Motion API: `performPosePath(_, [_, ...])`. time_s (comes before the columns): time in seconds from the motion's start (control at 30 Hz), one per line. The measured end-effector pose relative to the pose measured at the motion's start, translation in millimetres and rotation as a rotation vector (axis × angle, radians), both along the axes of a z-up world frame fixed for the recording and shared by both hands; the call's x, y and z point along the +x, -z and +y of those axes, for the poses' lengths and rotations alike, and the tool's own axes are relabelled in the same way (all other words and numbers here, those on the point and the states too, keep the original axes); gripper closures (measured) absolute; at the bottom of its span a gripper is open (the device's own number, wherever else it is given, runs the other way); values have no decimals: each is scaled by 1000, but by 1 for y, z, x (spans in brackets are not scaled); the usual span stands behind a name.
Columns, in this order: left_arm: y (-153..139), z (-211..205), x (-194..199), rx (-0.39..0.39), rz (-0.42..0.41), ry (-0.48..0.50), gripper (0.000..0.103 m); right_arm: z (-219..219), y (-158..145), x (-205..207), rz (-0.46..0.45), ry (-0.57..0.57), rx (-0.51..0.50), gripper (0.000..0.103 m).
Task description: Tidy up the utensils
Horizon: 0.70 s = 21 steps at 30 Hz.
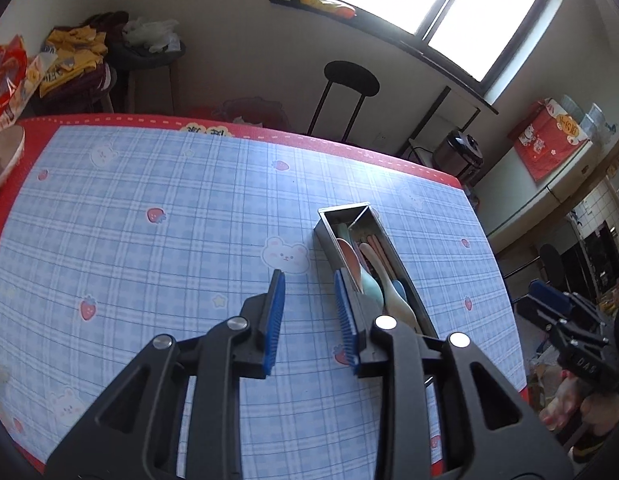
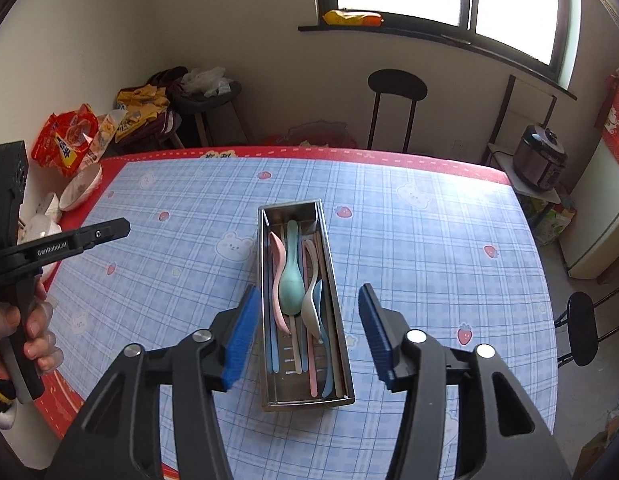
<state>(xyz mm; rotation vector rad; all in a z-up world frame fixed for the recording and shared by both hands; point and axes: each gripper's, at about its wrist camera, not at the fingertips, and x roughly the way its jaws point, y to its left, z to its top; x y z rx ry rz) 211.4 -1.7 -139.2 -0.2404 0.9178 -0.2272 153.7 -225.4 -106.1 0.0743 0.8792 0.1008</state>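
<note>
Left tool [image 1: 309, 312] hangs over the blue plaid table [image 1: 149, 240], fingers parted, nothing between them; its right finger sits just beside the metal tray [image 1: 329, 232]. Tray lies lengthwise near table centre and holds the utensils: pink spoon [image 2: 278, 264], mint spoon [image 2: 292, 280], white spoon [image 2: 311, 308], plus chopsticks underneath. Right tool [image 2: 305, 324] spread wide above the tray's near half, one finger on either side, gripping nothing.
</note>
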Motion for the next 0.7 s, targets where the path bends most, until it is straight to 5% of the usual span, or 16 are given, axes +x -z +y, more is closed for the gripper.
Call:
performPosePath(0.1, [-22, 6, -19, 54, -66, 34, 69, 0, -22, -17, -57, 28, 19, 25])
performPosePath(0.2, [-45, 12, -37, 84, -136, 63, 51, 0, -41, -35, -126, 55, 29, 6])
performPosePath(0.27, [-59, 14, -51, 104, -186, 76, 26, 0, -51, -44, -151, 72, 28, 6])
performPosePath(0.37, [-79, 14, -72, 135, -276, 95, 7, -2, -64, -59, -192, 100, 60, 6])
performPosePath(0.7, [-111, 9, -116, 218, -422, 80, 6, -4, -84, -104, -291, 186, 13, 6])
